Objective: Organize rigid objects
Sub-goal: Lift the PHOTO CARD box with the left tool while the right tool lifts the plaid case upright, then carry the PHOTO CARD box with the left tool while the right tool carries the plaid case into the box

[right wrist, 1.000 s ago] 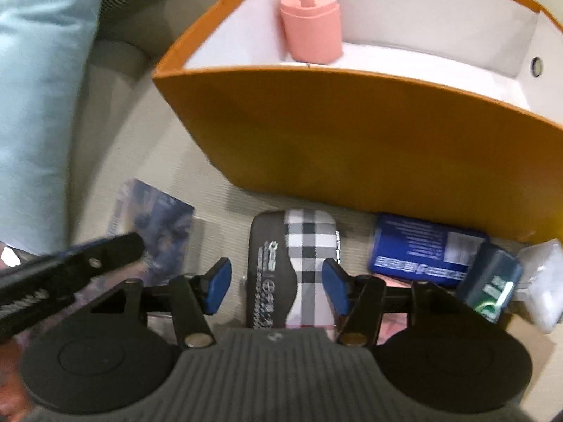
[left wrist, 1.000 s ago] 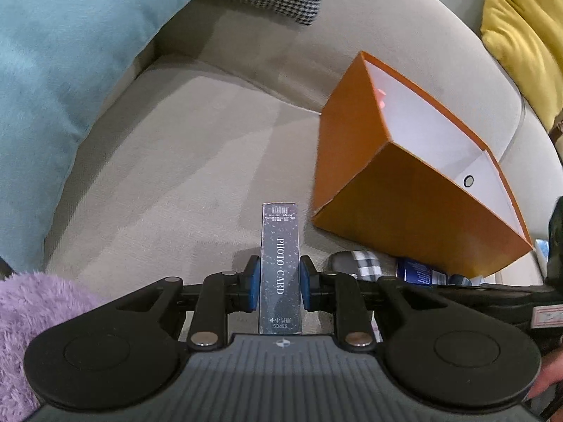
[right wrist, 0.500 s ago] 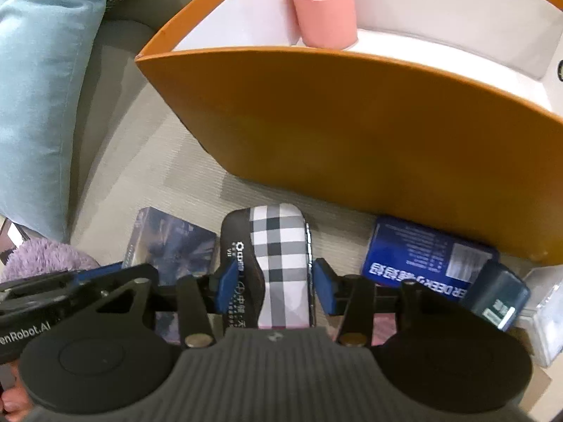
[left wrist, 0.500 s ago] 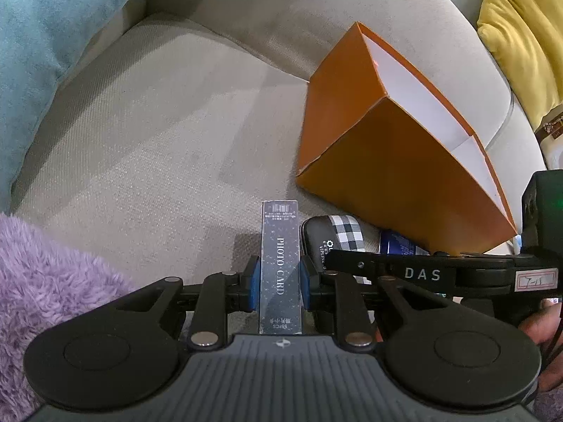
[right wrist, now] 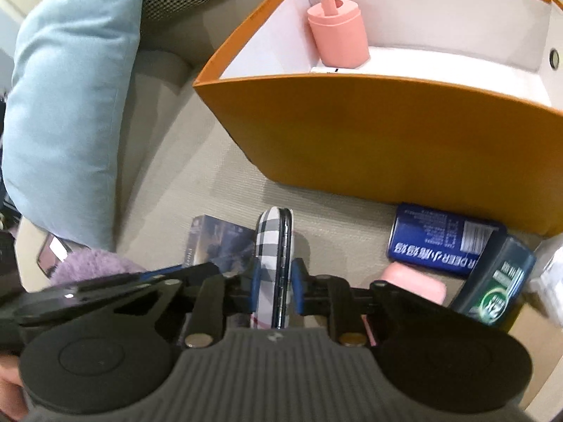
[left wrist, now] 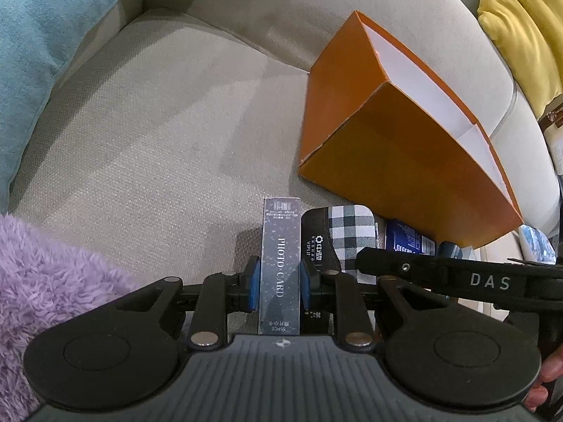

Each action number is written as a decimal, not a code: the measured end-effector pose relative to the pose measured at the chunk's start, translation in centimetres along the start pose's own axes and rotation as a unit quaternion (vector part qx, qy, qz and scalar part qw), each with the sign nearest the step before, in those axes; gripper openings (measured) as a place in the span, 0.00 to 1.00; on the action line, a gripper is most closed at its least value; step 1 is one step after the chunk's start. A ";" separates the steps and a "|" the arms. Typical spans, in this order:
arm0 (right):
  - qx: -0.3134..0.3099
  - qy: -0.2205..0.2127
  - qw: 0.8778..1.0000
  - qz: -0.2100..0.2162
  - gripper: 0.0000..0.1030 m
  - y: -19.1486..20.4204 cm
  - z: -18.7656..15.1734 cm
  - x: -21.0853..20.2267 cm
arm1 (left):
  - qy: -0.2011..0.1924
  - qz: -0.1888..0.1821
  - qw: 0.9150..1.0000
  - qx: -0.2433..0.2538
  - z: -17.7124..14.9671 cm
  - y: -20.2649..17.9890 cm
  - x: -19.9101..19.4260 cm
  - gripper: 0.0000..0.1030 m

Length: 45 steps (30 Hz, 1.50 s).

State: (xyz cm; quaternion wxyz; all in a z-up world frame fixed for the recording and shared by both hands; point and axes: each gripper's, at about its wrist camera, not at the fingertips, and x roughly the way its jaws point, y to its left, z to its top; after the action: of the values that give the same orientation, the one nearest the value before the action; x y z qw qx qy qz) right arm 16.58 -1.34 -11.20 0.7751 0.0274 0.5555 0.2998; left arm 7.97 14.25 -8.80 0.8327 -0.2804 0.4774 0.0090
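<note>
My left gripper (left wrist: 279, 286) is shut on a dark photo card box (left wrist: 280, 256), held on edge over the sofa seat. My right gripper (right wrist: 274, 290) is shut on a plaid glasses case (right wrist: 273, 246), turned on its edge above the seat. The case also shows in the left wrist view (left wrist: 346, 232), just right of the card box. An orange box (right wrist: 387, 140) with a white inside stands ahead; a pink bottle (right wrist: 337, 33) stands in it. The orange box also shows in the left wrist view (left wrist: 394, 154).
A blue packet (right wrist: 440, 242), a dark green container (right wrist: 496, 277), a pink object (right wrist: 415, 285) and a clear case (right wrist: 552, 274) lie by the orange box. A light blue pillow (right wrist: 67, 105) is left. A purple fluffy cushion (left wrist: 45, 281) lies near; a yellow pillow (left wrist: 520, 24) is far right.
My right gripper has closed on the plaid case and turned it from flat onto its edge, lifting it. My left gripper still holds the card box and has shifted slightly.
</note>
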 end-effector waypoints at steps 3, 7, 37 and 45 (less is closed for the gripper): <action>0.012 -0.005 1.000 -0.001 0.25 0.0 -0.2 0.6 | -0.001 0.001 1.000 -0.001 0.0 -0.1 0.1 0.25; 0.021 -0.014 0.999 0.041 0.17 0.1 -0.4 -0.2 | -0.002 -0.001 1.000 -0.002 -0.1 0.1 0.1 0.25; 0.010 -0.097 0.995 0.029 0.17 -1.1 -1.1 -8.7 | -0.077 -0.072 0.994 0.006 1.5 -3.1 -7.9 0.24; -0.003 -0.180 0.983 0.027 0.17 -2.2 2.6 -16.6 | -0.108 -0.126 0.984 0.072 7.5 -9.1 -11.0 0.24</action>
State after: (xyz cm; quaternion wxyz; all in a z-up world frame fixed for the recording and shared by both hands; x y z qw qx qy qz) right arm 16.47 -10.65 3.02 0.8543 0.0940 0.4050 0.3121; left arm 10.51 12.93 7.07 0.8917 -0.2753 0.3449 -0.1000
